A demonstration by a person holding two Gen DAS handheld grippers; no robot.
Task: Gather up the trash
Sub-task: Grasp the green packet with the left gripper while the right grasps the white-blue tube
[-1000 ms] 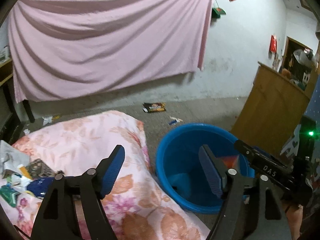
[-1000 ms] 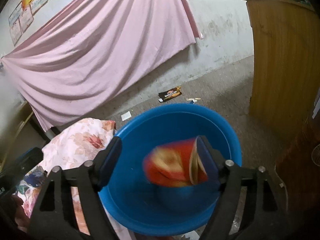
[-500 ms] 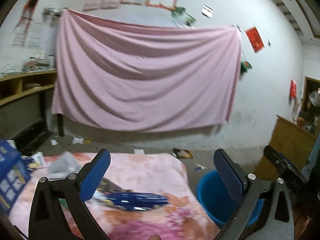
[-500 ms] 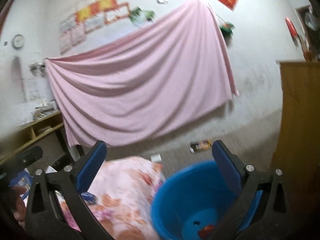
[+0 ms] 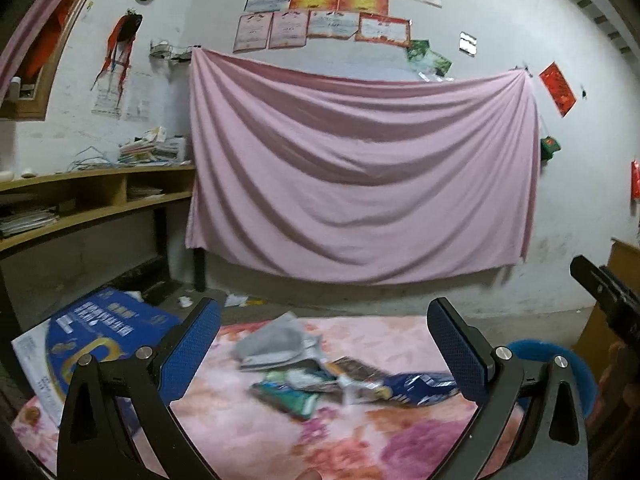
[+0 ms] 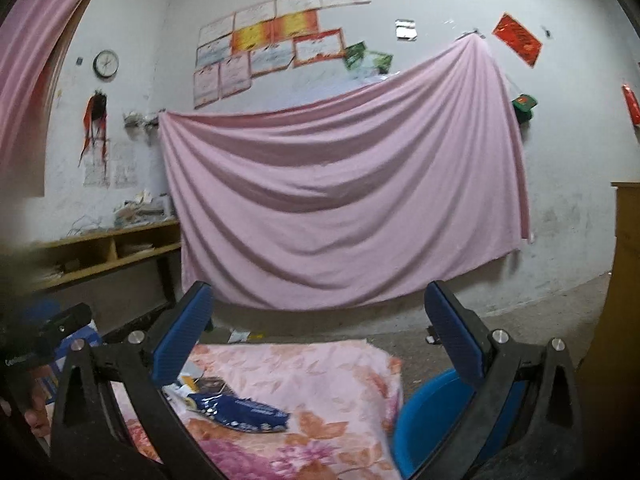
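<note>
A pile of trash (image 5: 320, 376) lies on the pink floral blanket (image 5: 248, 432): crumpled grey-white paper, a green packet and a dark blue wrapper (image 5: 420, 386). The blue wrapper also shows in the right wrist view (image 6: 240, 410). The blue basin (image 6: 424, 420) stands at the blanket's right end, partly behind a finger; its rim shows in the left wrist view (image 5: 536, 346). My left gripper (image 5: 324, 340) is open and empty above the pile. My right gripper (image 6: 320, 328) is open and empty, held above the blanket left of the basin.
A blue printed box (image 5: 96, 328) leans at the blanket's left. A wooden shelf unit (image 5: 92, 200) stands at the left wall. A pink sheet (image 5: 360, 168) hangs on the back wall. A wooden cabinet (image 6: 624, 280) stands right of the basin. Scraps (image 6: 240, 336) lie on the floor.
My right gripper let a red wrapper fall into the basin and opened wide. Both grippers have swung up and left from the basin toward the blanket and the trash pile.
</note>
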